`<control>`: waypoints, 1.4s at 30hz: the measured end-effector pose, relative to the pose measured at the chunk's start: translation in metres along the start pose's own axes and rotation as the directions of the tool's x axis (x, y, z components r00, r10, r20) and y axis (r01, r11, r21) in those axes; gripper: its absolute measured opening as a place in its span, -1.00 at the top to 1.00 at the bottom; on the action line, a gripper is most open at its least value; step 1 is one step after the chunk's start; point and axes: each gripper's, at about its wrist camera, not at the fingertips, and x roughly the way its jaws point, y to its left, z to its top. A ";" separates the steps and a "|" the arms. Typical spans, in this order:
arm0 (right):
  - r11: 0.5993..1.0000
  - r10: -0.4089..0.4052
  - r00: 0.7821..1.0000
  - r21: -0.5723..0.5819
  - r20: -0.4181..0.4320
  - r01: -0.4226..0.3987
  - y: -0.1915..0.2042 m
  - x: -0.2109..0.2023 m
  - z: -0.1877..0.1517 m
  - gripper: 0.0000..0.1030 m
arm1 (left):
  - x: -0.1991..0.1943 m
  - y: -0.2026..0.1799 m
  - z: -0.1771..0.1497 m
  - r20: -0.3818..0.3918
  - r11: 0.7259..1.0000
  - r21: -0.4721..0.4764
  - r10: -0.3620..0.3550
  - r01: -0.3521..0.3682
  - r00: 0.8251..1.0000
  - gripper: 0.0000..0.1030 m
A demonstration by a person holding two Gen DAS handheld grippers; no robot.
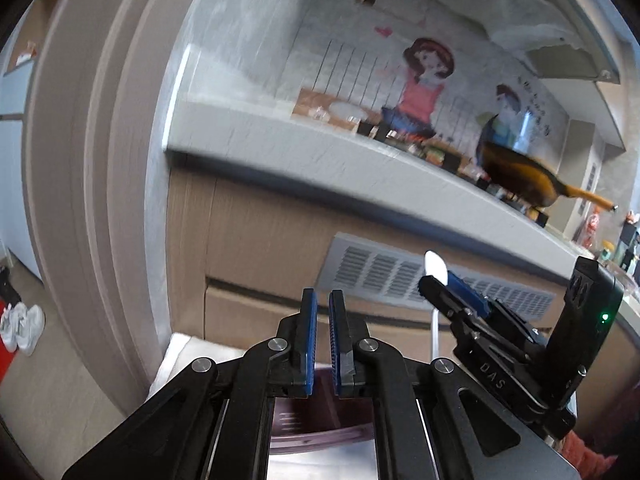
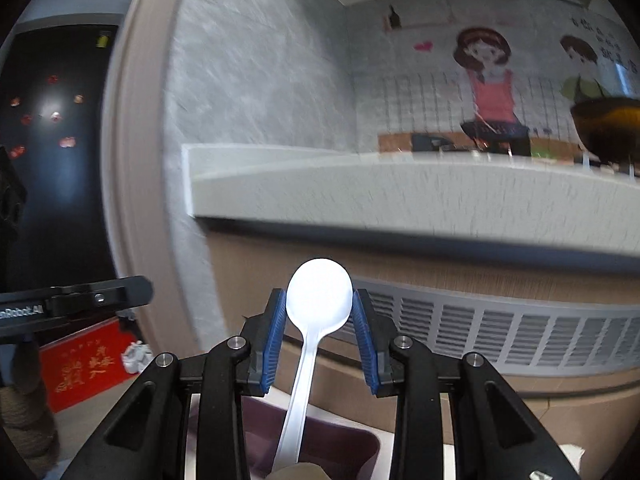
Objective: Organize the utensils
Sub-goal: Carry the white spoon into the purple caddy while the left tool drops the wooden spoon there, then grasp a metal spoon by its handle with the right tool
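Right tool (image 2: 319,336) is clamped on the white plastic spoon (image 2: 316,308): blue pads (image 2: 276,340) press either side of the bowl, bowl up and facing me, handle running down between the jaws toward the bottom of frame. Left tool (image 1: 323,344) is clenched with nothing in it, just a thin sliver of gap between its pads (image 1: 309,344). From the left wrist view I see the right tool (image 1: 444,286) off to the right, spoon tip (image 1: 435,266) poking above its fingers. From the right wrist view, part of the left tool's body (image 2: 80,300) shows at the left edge. Below both tools sits a dark purplish bin (image 2: 344,446), its rim visible under the spoon handle; I can't tell what's inside. Ahead is a grey table (image 2: 400,192) edge with tan cabinet fronts and a grey vent grille (image 2: 520,332) beneath it. A dark pan with an orange handle (image 1: 520,176) sits on the table to the right, cartoon wall decals (image 2: 488,88) behind it. Everything is motion-blurred. On the floor at left are a red mat (image 2: 80,364) and white shoes (image 1: 24,326).
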 end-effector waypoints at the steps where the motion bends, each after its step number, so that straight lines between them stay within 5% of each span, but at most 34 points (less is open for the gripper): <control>1: 1.000 -0.010 1.000 0.002 -0.002 0.010 -0.002 0.008 -0.008 0.39 | 0.004 0.002 -0.004 -0.012 1.000 -0.003 -0.001 0.000 1.000 0.88; 6: 0.999 -0.047 0.999 -0.026 -0.016 0.047 -0.004 0.030 -0.035 0.37 | 0.029 0.018 -0.029 -0.081 0.999 -0.036 -0.013 0.010 0.997 0.84; 12: 1.000 0.017 0.989 -0.010 -0.144 -0.018 -0.010 0.037 -0.059 0.36 | 0.041 0.028 -0.055 -0.143 0.997 -0.077 -0.036 0.025 0.989 0.71; 23: 0.998 -0.009 0.973 -0.061 -0.229 -0.005 -0.005 -0.042 -0.079 0.36 | 0.020 -0.002 -0.105 -0.244 1.000 0.029 0.006 0.001 0.970 0.21; 25: 0.999 0.015 0.957 -0.035 -0.291 -0.026 -0.002 -0.056 -0.089 0.36 | 0.012 -0.009 -0.119 -0.251 0.998 0.069 0.021 -0.004 0.968 0.12; 31: 0.991 0.008 0.863 -0.109 -0.506 -0.074 0.024 -0.088 -0.154 0.36 | -0.017 -0.014 -0.166 -0.301 0.986 0.157 0.106 -0.060 0.948 0.03; 38: 0.976 0.116 0.789 -0.078 -0.604 -0.203 0.048 -0.086 -0.189 0.37 | -0.044 0.010 -0.201 -0.390 0.991 0.107 0.114 -0.078 0.914 0.03; 42: 0.976 0.164 0.765 -0.012 -0.623 -0.219 0.048 -0.057 -0.196 0.37 | -0.062 0.017 -0.207 -0.377 0.989 0.117 0.132 -0.094 0.917 0.03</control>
